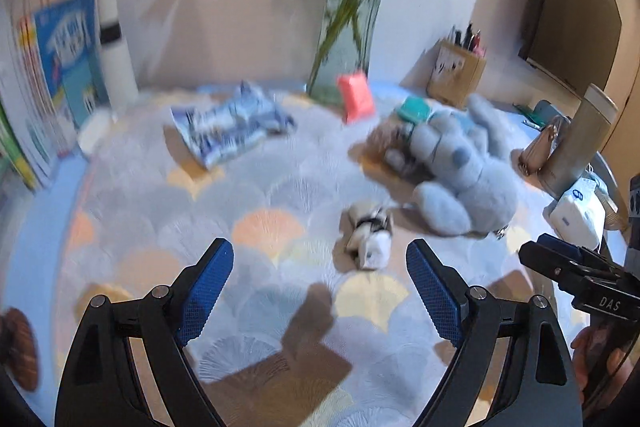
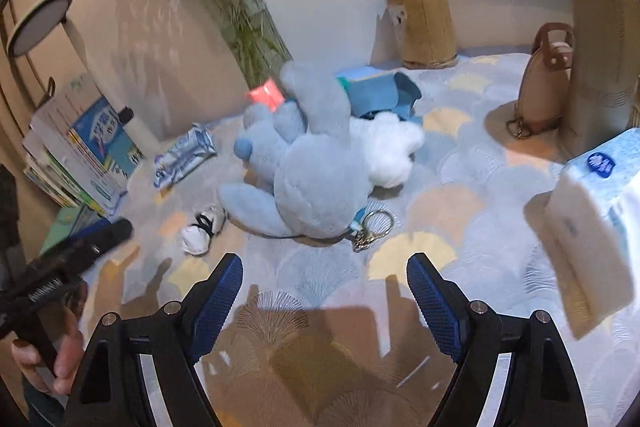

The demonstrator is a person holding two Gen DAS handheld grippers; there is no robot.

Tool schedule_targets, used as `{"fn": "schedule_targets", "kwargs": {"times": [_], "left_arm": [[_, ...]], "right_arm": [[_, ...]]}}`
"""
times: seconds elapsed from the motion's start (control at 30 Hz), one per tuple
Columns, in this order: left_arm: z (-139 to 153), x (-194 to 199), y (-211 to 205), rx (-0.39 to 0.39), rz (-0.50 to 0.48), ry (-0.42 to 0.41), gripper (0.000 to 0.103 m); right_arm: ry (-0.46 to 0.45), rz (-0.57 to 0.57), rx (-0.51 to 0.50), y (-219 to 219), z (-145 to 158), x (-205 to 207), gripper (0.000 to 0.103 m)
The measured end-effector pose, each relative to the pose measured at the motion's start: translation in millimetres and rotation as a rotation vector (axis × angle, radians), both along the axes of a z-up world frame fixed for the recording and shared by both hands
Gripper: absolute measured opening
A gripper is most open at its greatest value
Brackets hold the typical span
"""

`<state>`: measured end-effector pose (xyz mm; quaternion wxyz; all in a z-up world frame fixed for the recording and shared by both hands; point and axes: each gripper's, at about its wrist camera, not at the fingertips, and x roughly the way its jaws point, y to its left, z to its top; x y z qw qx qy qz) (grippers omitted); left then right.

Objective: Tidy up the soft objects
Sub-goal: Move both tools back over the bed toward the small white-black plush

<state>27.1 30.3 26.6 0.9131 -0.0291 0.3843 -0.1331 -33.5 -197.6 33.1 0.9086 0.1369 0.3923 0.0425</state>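
My left gripper [image 1: 320,291] points forward and down, jaws spread wide, nothing between the blue pads [image 1: 210,291]. My right gripper [image 2: 324,301] is pitched down the same way, jaws just as wide, pads [image 2: 434,307] bare and gripping nothing. From the left wrist view, the right gripper shows at the right edge as a dark body, with my right hand [image 1: 600,359] wrapped round its handle below. From the right wrist view, the left gripper juts in at the left edge, my left hand [image 2: 48,355] curled under its handle, fingers closed on it. The two tools sit side by side, near each other, not touching.
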Motion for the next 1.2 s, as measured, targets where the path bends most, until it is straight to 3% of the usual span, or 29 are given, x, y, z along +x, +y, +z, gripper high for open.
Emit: {"fn": "schedule_targets", "kwargs": {"times": [0.13,0.17,0.43,0.6,0.73,0.8,0.9,1.03,1.07,1.1,1.2], "left_arm": [[-20.5,3.3,-0.1,-0.015,0.005,0.012,0.087],[-24.7,7.0,-1.3,-0.011,0.007,0.046,0.086],[-23.0,4.6,2.1,-0.023,0.007,0.027,0.088],[-5.2,4.7,-1.7,0.102,0.057,0.071,0.086],[29.4,10.6,-2.6,-0.033,0.051,0.043,0.088],[32.8,18.3,-14.6,-0.052,0.047,0.029,0.088],[20.2,29.6,-38.1,-0.041,-0.008,0.012,0.088],[-8.0,36.0,-44.5,-0.015,-0.046,0.072,0.085],[-14.8,36.3,-41.0,-0.018,-0.045,0.081,0.081],[-18.0,36.6,-38.5,-0.020,-0.043,0.083,0.070],[-26.7,42.9,-30.5,-0.068,-0.038,0.110,0.066]], "right_arm": [[0.031,-0.023,-0.031,1.5,-15.4,2.5,0.083],[0.034,-0.016,-0.030,1.6,-16.3,3.2,0.083],[0.067,-0.015,-0.049,3.5,-21.4,8.5,0.085],[0.099,0.031,0.054,-9.5,-14.5,6.6,0.085],[0.066,0.011,0.067,-23.5,19.5,8.1,0.086],[0.012,0.000,0.045,-23.0,37.3,9.2,0.091],[0.005,-0.005,0.024,-16.2,45.6,20.5,0.091],[0.054,0.020,0.026,-5.1,39.8,41.5,0.091],[0.063,0.024,0.014,-2.6,36.1,46.6,0.091],[0.077,0.028,0.007,-1.2,31.9,51.0,0.091],[0.107,0.022,0.032,1.2,16.5,63.3,0.091]]}}
